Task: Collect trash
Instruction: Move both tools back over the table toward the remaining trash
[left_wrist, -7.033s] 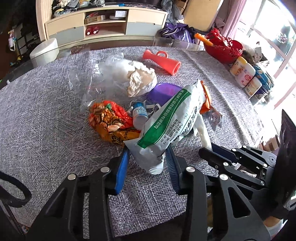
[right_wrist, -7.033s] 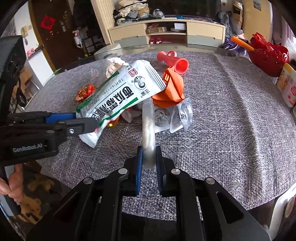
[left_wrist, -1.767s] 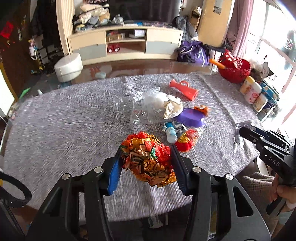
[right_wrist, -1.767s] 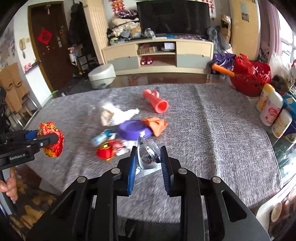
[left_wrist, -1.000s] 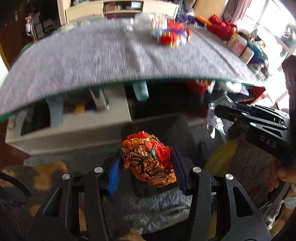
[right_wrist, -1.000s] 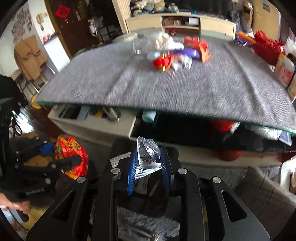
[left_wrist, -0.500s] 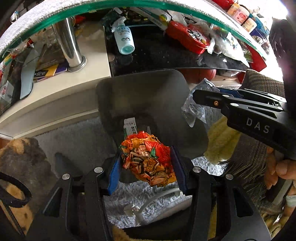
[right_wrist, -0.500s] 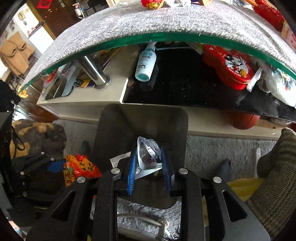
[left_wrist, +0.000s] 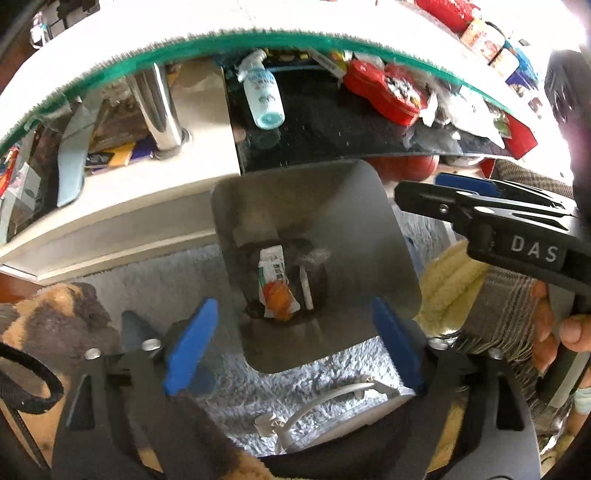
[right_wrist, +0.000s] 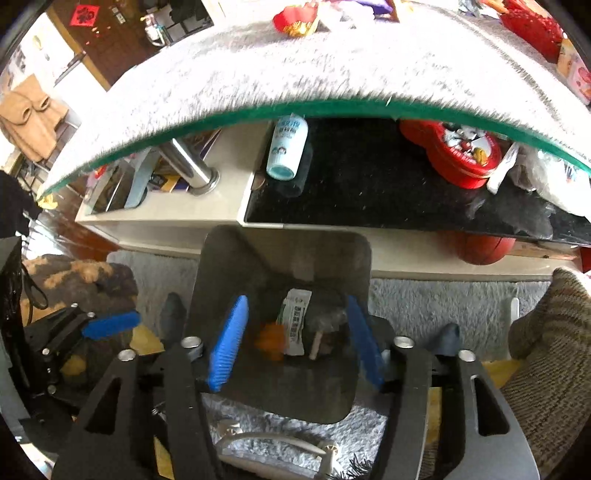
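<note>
left gripper (left_wrist: 291, 347): we find its blue-padded jaws spread wide with nothing between them, held above the bin's near rim.
right gripper (right_wrist: 295, 339): we find its jaws likewise spread and empty, poised over the bin mouth; in the left wrist view its black body reads "das".
bin (left_wrist: 369, 229): dark grey, square with rounded corners, smooth matte walls tapering to the bottom; it stands on the floor just in front of the low table.
trash in bin: we note a white wrapper (left_wrist: 273, 266) with green print, a crumpled orange wrapper (left_wrist: 279, 297) touching its lower end, a pale stick (left_wrist: 306, 291) beside them, and a clear crinkled film (left_wrist: 317, 254) at the far side.
trash still on table: a red and gold wrapper (right_wrist: 297, 18) lies on the grey cloth.
obstructions: the green glass table edge (right_wrist: 332, 105) overhangs the view; a chrome leg (left_wrist: 157, 107) stands to the left.
surroundings: a pale blue bottle (left_wrist: 262, 96) and a red tin (right_wrist: 456, 153) sit on the black shelf under the glass; a white cable (left_wrist: 325, 397) lies on the shaggy grey rug (left_wrist: 155, 291).
</note>
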